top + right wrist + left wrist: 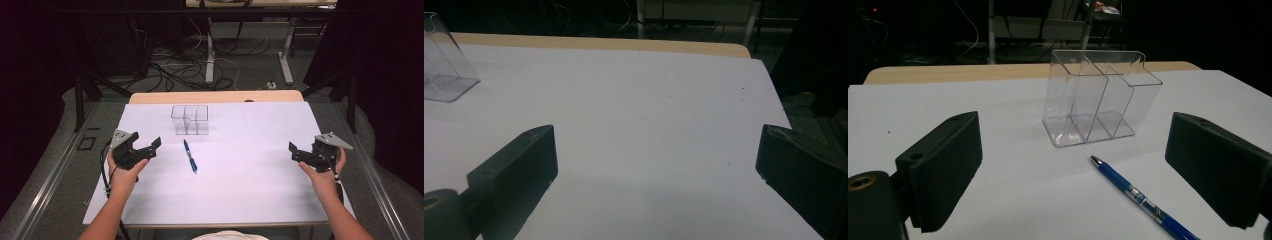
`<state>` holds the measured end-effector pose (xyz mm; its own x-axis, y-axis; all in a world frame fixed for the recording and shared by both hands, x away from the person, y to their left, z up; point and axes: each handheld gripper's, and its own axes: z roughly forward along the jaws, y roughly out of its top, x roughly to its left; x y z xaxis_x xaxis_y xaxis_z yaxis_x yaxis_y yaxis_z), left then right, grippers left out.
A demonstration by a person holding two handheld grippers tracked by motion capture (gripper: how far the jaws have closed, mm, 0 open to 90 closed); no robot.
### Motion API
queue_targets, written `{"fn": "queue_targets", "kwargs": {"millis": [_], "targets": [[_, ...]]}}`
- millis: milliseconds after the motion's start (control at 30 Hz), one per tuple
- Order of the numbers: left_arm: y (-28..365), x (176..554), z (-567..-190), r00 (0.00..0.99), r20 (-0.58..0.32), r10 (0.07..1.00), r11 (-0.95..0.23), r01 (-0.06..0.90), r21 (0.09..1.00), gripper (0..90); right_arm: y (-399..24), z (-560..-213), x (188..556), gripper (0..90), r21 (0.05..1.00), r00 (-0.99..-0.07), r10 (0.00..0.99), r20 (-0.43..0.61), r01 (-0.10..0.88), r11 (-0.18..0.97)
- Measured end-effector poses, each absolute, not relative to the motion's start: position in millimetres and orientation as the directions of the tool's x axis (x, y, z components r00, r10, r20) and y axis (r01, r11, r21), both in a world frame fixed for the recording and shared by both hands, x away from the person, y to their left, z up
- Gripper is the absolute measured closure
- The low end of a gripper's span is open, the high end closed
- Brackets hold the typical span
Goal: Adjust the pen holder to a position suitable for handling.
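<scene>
Blue pen (pixel 190 156) lies flat on the white table (pixel 250 190), just before the clear divided holder (pixel 190 120). Left gripper (pixel 150 146) beside it, right gripper (pixel 294 150) well apart, both wide, empty. Advise left jaws straddle the barrel mid-length

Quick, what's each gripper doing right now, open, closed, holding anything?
Left gripper: open, holding nothing, beside the blue pen.
Right gripper: open, holding nothing.
</scene>
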<state>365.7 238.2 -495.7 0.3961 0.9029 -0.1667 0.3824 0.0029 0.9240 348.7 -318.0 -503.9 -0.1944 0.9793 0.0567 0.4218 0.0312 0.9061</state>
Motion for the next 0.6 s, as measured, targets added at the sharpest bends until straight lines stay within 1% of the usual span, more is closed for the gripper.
{"fn": "queue_targets", "kwargs": {"millis": [67, 133, 167, 300, 433, 600], "targets": [[237, 367, -496, 0.399, -0.161, 0.903, -0.009, 0.39, 0.921, 9.2, -316, -504, 348, 4.0, 0.905, -0.196, 0.978, 0.077, 0.424, 0.013], [236, 369, -496, 0.389, -0.169, 0.906, 0.0, 0.397, 0.918, 9.5, -315, -504, 349, 7.2, 0.911, -0.207, 0.975, 0.078, 0.412, 0.014], [236, 369, -496, 0.389, -0.169, 0.906, 0.0, 0.397, 0.918, 9.8, -314, -503, 348, 7.3, 0.904, -0.21, 0.975, 0.076, 0.426, 0.021], [238, 374, -492, 0.37, -0.189, 0.91, 0.023, 0.409, 0.912, 15.0, -311, -503, 347, 7.3, 0.912, -0.206, 0.976, 0.074, 0.409, 0.017], [238, 378, -485, 0.362, -0.195, 0.911, 0.034, 0.406, 0.913, 15.7, -311, -501, 346, 9.2, 0.914, -0.212, 0.976, 0.049, 0.404, 0.042], [236, 386, -481, 0.361, -0.212, 0.908, 0.039, 0.432, 0.901, 16.1, -311, -502, 345, 12.1, 0.911, -0.212, 0.977, 0.033, 0.408, 0.058]]}}
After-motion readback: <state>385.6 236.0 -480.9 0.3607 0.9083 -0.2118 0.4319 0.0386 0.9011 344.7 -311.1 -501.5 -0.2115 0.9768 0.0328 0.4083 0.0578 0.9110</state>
